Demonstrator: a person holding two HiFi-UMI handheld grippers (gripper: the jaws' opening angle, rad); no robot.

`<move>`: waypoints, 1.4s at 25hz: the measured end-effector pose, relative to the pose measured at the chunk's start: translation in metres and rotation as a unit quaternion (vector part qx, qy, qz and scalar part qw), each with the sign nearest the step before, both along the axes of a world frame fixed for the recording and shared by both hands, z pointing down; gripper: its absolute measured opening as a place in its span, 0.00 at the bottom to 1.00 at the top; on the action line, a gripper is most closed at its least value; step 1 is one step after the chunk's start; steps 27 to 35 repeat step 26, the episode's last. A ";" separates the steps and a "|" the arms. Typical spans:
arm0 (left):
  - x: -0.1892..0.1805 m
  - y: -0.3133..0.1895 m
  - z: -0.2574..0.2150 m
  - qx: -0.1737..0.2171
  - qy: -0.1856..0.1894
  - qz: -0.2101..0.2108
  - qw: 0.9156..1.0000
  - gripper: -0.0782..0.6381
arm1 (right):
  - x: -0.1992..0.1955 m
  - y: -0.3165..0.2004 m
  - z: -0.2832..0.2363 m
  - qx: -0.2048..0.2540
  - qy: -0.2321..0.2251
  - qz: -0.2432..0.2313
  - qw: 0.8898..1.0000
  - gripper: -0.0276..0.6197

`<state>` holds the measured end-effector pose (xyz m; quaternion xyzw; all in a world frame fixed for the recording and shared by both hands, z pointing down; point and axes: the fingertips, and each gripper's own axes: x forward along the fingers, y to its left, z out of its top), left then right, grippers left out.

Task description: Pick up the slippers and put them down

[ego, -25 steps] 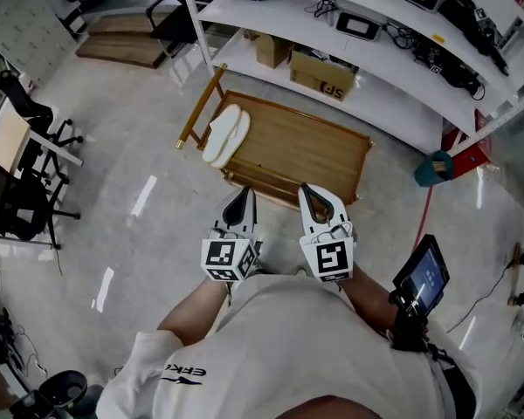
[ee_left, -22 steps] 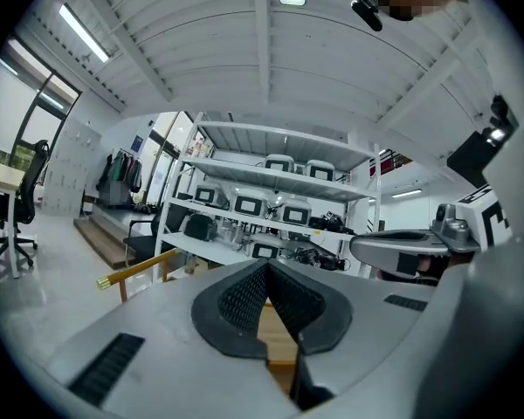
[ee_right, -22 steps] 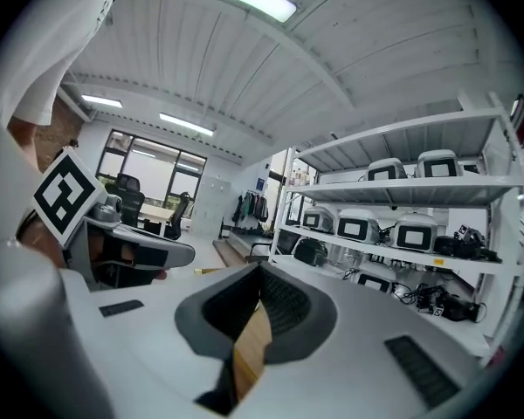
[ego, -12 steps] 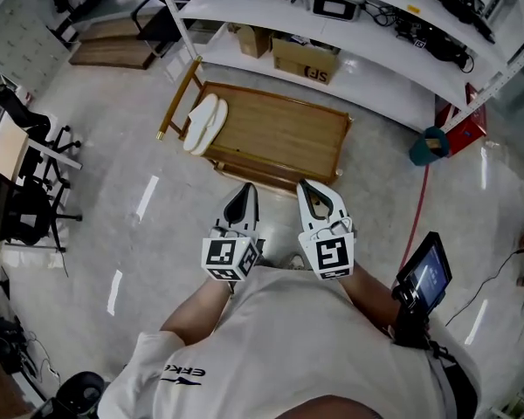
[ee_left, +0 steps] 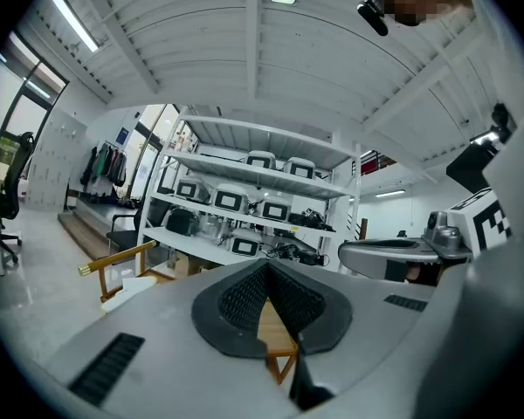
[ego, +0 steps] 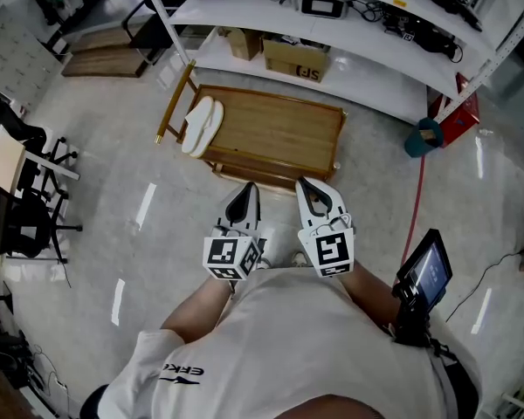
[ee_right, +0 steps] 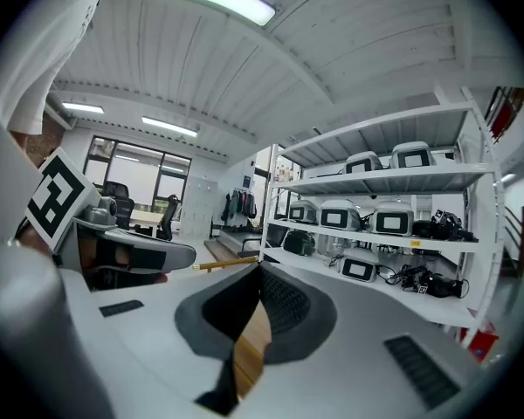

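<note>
A pair of white slippers (ego: 201, 125) lies side by side on the left end of a low wooden bench (ego: 279, 138) on the floor ahead. My left gripper (ego: 244, 197) and right gripper (ego: 313, 190) are held side by side at waist height, short of the bench's near edge, both pointing toward it. Both are shut with nothing between the jaws. In the left gripper view the shut tips (ee_left: 266, 269) cover most of the bench, and one slipper (ee_left: 129, 288) shows at the left beside a brass rail (ee_left: 115, 258). In the right gripper view the jaw tips (ee_right: 260, 273) meet over the bench wood (ee_right: 249, 347).
White shelving (ego: 349, 42) with devices and cardboard boxes (ego: 295, 59) stands right behind the bench. Office chairs (ego: 26, 216) are at the left. A teal bucket (ego: 417, 138) and red stand sit at the right. A tablet (ego: 424, 273) is strapped by my right arm.
The bench and slippers have slid up and left in the head view as the person shifted. Both grippers stay shut and side by side.
</note>
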<state>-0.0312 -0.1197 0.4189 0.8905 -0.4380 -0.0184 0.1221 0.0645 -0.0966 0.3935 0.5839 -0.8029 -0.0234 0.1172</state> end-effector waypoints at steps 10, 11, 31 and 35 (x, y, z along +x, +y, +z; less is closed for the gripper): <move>-0.023 0.006 0.001 -0.003 -0.001 0.010 1.000 0.11 | -0.024 0.008 -0.001 -0.003 0.011 0.003 1.000 0.05; -0.023 0.007 0.002 -0.004 0.000 0.012 1.000 0.11 | -0.025 0.008 -0.001 -0.002 0.015 0.003 1.000 0.05; -0.012 0.005 0.006 -0.009 0.005 0.026 1.000 0.11 | -0.013 0.011 0.002 0.001 0.033 0.017 0.999 0.05; -0.012 0.005 0.006 -0.009 0.005 0.026 1.000 0.11 | -0.013 0.011 0.002 0.001 0.033 0.017 0.999 0.05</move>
